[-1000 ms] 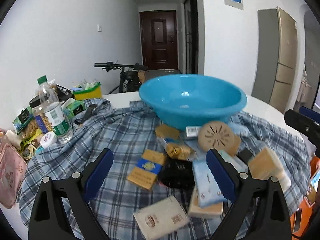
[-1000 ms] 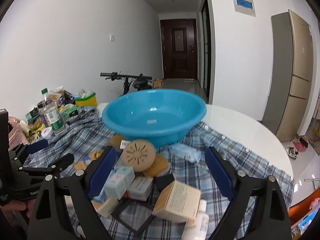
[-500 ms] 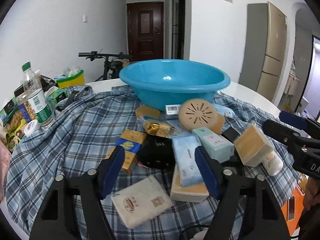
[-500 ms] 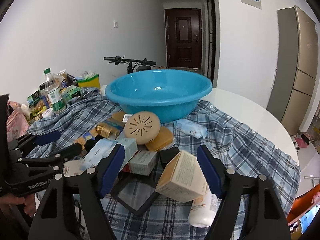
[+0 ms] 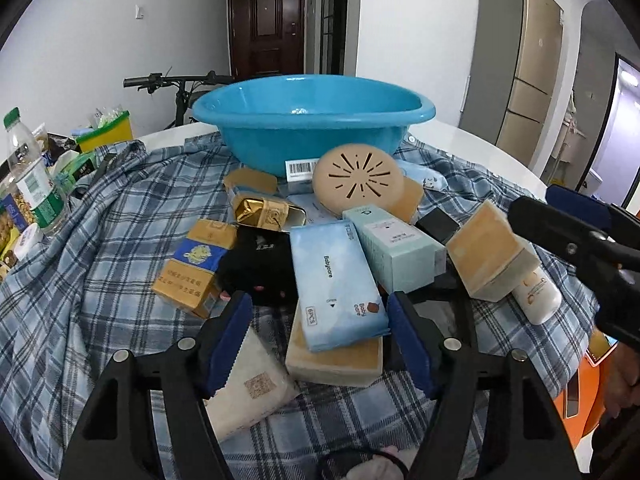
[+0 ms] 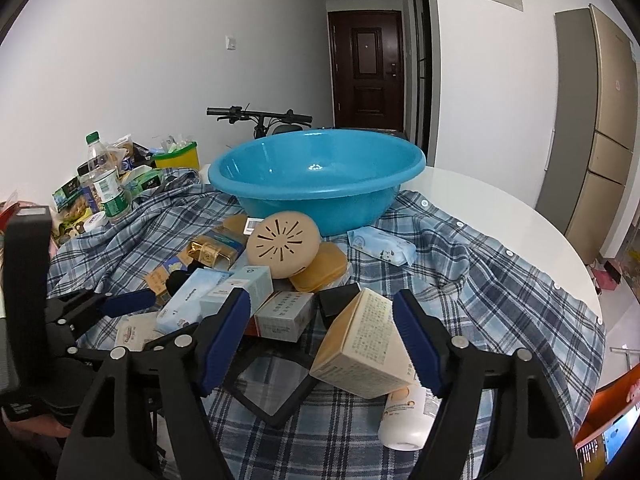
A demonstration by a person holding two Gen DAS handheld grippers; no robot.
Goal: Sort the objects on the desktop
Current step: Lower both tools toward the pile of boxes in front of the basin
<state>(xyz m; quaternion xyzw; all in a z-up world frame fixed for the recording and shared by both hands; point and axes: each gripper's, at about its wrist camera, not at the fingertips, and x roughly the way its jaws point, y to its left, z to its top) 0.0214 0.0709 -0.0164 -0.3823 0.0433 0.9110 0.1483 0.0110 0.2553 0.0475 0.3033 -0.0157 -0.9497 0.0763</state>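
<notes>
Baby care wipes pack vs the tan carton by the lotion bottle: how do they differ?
The Baby care wipes pack is a soft, flat, light blue pouch; the tan carton is a rigid box with sharp edges. The wipes pack lies nearly flat on a beige box; the carton sits tilted, leaning on the lotion bottle. Both rest in the pile on the plaid cloth, outside the blue basin.

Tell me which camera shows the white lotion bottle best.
The left wrist view. There the white lotion bottle lies on its side beyond the tan box, with its printed label and most of its body visible. In the right wrist view the bottle is mostly hidden under the tan box; only its lower end shows.
</notes>
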